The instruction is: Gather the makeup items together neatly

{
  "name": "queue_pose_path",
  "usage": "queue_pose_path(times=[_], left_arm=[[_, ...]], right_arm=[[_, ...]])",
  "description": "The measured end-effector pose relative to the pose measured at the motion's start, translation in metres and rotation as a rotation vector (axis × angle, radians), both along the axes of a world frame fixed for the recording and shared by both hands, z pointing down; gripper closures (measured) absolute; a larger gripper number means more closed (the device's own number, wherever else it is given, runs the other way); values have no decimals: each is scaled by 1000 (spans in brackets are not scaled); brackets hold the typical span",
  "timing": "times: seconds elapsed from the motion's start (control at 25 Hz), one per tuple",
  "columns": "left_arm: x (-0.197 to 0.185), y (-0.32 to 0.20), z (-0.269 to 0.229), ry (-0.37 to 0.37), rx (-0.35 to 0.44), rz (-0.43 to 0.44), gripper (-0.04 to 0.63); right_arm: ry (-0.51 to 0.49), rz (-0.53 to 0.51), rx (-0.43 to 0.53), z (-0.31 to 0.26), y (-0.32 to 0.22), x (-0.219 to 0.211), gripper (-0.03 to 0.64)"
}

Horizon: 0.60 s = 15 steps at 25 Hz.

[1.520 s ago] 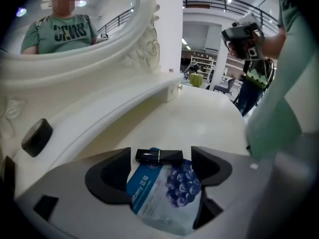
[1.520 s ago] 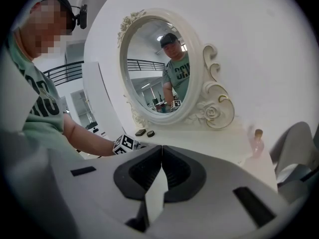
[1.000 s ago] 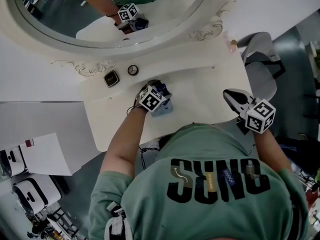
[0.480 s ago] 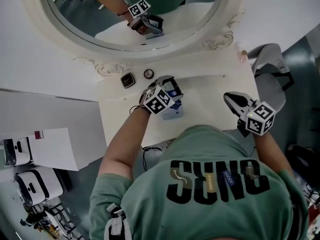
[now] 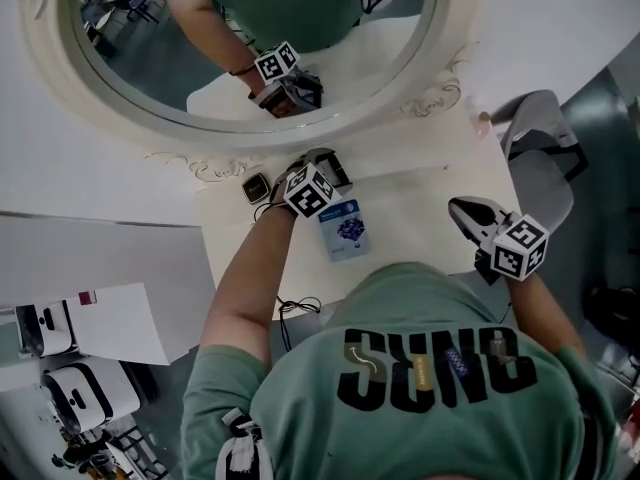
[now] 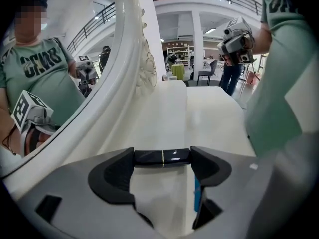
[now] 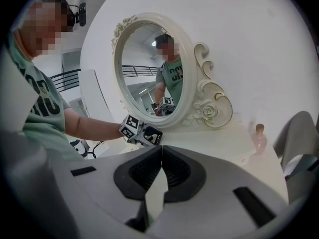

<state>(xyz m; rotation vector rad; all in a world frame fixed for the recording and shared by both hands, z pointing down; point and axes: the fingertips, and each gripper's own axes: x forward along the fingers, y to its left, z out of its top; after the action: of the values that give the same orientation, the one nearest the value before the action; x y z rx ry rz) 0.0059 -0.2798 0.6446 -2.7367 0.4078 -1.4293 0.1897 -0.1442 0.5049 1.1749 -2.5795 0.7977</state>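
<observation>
My left gripper [image 6: 162, 159] is shut on a short black tube with a thin gold band [image 6: 174, 156], held crosswise between the fingertips above the white dressing table [image 5: 420, 193]. In the head view that gripper [image 5: 332, 166] hovers near the mirror's base, right of a square dark compact [image 5: 255, 186]. A blue packet [image 5: 345, 230] lies flat on the table just below it, and shows as a blue sliver [image 6: 197, 197] under the jaws. My right gripper [image 5: 468, 212] hangs at the table's right edge, shut and empty [image 7: 160, 152].
A large oval mirror [image 5: 250, 58] in an ornate white frame stands at the table's back. A small pink bottle [image 7: 259, 138] sits at the back right corner. A grey chair [image 5: 535, 158] stands to the right, and paper and devices [image 5: 60, 328] lie on the floor at left.
My left gripper has lifted off the blue packet and moved toward the mirror with the black tube, uncovering the packet. The right gripper has hardly moved.
</observation>
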Motion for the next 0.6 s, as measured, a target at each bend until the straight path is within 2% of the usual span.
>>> queue_pose_path(times=[0.28,0.48,0.6], left_arm=[[3,-8,2,-31,3,58,229],[0,-9,-1,-27,27,35,229],[0,-4,-16,27,42,-4,229]], right_arm=[[1,13,-19,5,-1,4,621],[2,-2,-20,4,-2,1,621],[0,-14,-14,1,-1,-3,621]])
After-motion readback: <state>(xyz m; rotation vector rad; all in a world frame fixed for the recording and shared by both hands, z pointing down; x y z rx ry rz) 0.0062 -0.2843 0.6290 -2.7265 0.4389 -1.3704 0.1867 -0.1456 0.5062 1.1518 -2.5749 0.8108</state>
